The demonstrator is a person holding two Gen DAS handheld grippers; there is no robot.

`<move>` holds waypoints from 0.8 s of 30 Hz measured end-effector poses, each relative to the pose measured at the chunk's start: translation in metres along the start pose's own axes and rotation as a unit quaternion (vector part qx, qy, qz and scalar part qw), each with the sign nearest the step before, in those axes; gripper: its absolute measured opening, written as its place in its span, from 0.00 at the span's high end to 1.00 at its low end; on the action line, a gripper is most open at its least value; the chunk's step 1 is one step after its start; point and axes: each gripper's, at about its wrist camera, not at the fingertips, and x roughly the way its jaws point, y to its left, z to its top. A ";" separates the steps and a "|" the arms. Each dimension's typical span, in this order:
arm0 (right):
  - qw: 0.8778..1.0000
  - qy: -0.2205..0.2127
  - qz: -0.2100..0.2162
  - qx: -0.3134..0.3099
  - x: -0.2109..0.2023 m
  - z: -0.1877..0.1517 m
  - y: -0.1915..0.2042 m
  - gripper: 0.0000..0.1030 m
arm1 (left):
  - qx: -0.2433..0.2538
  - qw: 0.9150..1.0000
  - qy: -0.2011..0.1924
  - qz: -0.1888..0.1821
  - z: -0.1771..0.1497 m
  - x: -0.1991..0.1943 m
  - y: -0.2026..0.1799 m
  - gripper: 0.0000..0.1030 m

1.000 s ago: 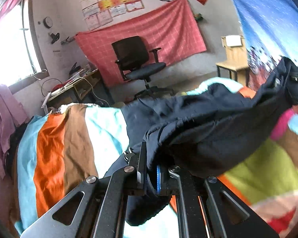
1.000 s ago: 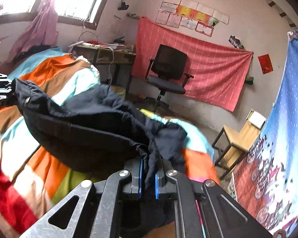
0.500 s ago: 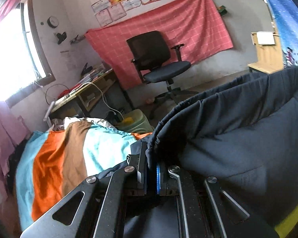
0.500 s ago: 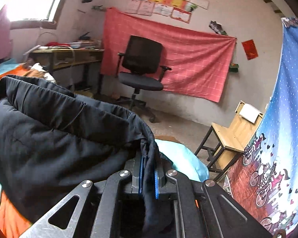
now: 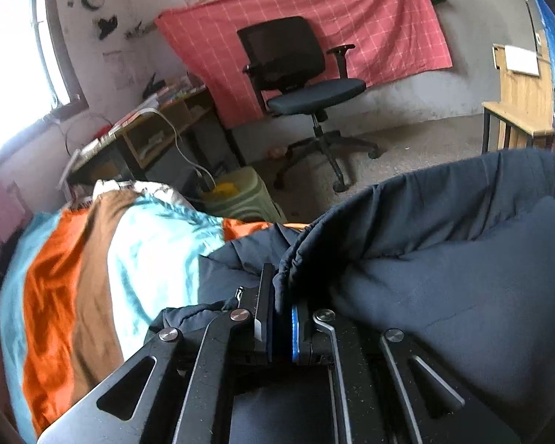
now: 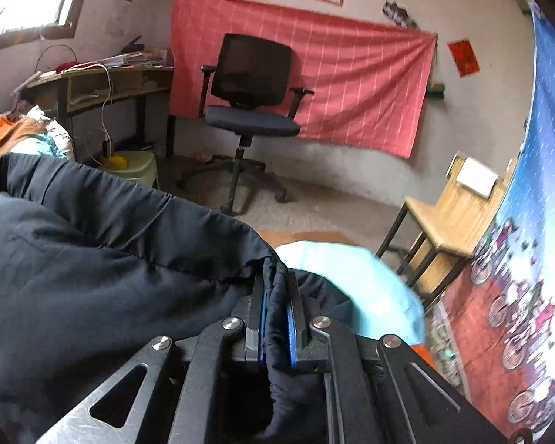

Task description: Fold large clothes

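Both hand-held grippers are pinching the dark navy garment: the left hand-held gripper at lower centre, the right hand-held gripper likewise, its fabric filling the lower left.

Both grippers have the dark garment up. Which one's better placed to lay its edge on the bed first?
Left, tentatively: the left gripper holds the dark garment beside open striped bedspread; the right gripper sits near the bed's edge.

Daylit room with grey walls

A black office chair stands on the grey floor before a red checked cloth; a cluttered desk sits under the bright window, a wooden chair farther right.
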 end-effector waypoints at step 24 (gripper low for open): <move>0.982 -0.080 0.165 0.035 -0.093 -0.045 -0.009 0.03 | -0.079 0.977 -0.155 -0.123 -0.035 -0.125 0.032 0.06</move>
